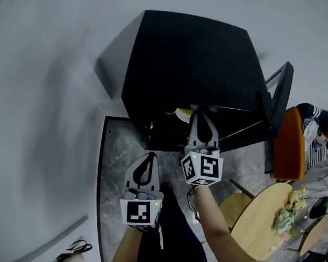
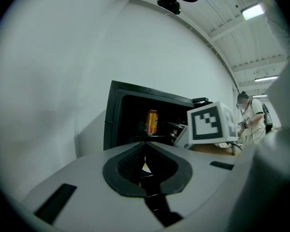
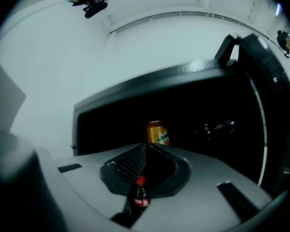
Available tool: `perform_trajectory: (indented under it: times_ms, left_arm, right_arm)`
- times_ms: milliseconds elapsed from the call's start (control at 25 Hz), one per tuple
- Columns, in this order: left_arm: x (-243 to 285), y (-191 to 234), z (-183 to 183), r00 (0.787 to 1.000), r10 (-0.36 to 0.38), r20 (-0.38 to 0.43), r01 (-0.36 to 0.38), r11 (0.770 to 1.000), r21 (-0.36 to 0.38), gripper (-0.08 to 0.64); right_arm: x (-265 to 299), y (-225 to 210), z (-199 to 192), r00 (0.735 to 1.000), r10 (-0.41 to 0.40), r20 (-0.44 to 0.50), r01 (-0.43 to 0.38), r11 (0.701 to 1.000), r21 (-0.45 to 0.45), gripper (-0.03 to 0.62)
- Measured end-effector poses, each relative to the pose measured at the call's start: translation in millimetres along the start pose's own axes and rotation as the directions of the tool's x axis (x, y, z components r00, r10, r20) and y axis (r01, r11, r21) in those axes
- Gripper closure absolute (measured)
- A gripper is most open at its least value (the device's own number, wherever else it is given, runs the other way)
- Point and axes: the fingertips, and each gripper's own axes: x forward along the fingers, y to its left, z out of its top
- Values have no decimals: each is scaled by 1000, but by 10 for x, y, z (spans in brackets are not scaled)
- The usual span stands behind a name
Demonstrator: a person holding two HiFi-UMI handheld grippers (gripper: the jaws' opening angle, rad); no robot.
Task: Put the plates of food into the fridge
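Left gripper (image 2: 145,143): closed, with nothing in it. We hold it lower down and further back from the fridge than the other one.
Right gripper (image 3: 146,145): closed too, and empty. Its tip is right at the open front of the fridge.
Fridge (image 1: 191,64): a black box in front of both grippers. It is very dark inside.
Fridge door (image 1: 279,91): open, off to the right of the right gripper.
Plate of food (image 1: 183,113): we see it as a yellow thing on a shelf inside the fridge, just left of the right gripper's tip. No gripper is holding it.
Can (image 3: 157,132): orange and standing up in the fridge, straight past the right gripper's tip.
Bottle (image 3: 140,195): small and dark with a red cap. We see it through the gap behind the right gripper's closed tip, lower than the can. We cannot tell what it stands on.
Counter (image 1: 262,217): round and made of wood, behind the right gripper and to its right.
Flowers (image 1: 287,214): on the counter.
Chair (image 1: 288,143): orange, right of the right gripper, between the fridge door and the counter.
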Motion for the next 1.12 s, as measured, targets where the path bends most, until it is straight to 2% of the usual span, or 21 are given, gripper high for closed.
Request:
perform_trajectory:
  times_ms: [160, 520, 760, 1120]
  left_arm:
    - [-75, -43, 181, 998, -8, 55, 8, 1000, 13, 551]
    - [-434, -249, 541, 989, -57, 137, 53, 998, 38, 551]
    - [-735, -408, 682, 979, -88, 183, 78, 995, 60, 551]
    - [-1108, -570, 760, 971, -127, 204, 113, 990, 79, 551]
  right_arm:
    - [-544, 203, 255, 999, 35, 30, -36, 999, 32, 572]
    - [-1356, 494, 690, 999, 9, 53, -11, 999, 48, 580]
    - [-1801, 619, 799, 998, -7, 63, 3, 999, 54, 580]
    - [-2289, 777, 890, 998, -22, 66, 18, 998, 62, 580]
